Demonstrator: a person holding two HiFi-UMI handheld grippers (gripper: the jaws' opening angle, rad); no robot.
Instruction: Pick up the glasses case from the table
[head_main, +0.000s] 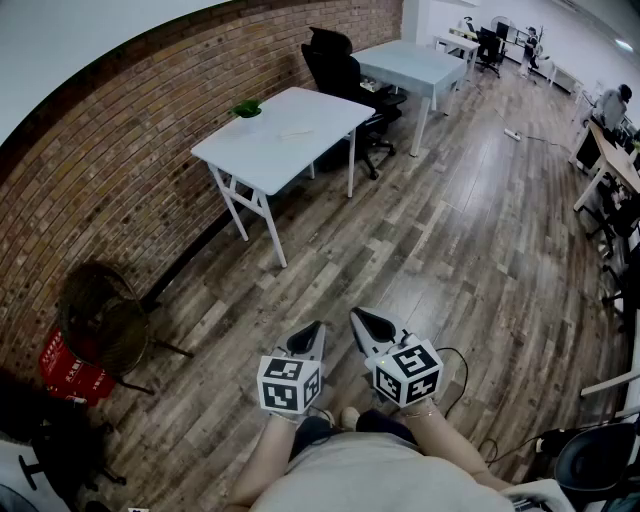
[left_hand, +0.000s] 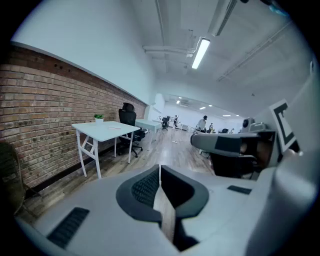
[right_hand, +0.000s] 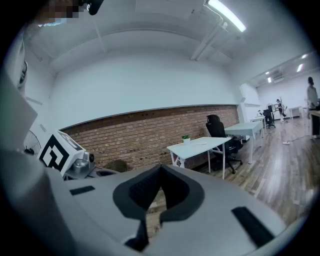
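Wood-plank floor (head_main: 460, 250) fills most of the head view. Low at 6 o'clock, both grippers are held out side by side above it, each with its marker cube nearest the person. The left gripper (head_main: 318, 327) has its jaws pressed together and carries nothing. Its own view shows the dark pads meeting at the tips, with only floor visible through the slit lower down. The right gripper (head_main: 358, 316) is likewise closed and empty, its tips touching. From the pair, the white table (head_main: 262, 160) stands well apart at about 12 o'clock, a shade toward 11, close to the brick wall (head_main: 110, 190). On its top lies a small, pale, flat thing, the glasses case (head_main: 297, 132) as far as can be told at this size. It rests on the bare surface toward the table's far end. A potted plant (head_main: 247, 108) sits at 10 o'clock from the case, at the wall-side corner of the top. A black office chair (head_main: 338, 68) stands at 1 o'clock from the case, past the table's end. In the left gripper view the table and case appear at 10 o'clock from the closed jaw tips. In the right gripper view they appear at 2 o'clock. Both grippers are well apart from the case, with open floor between them and the table.
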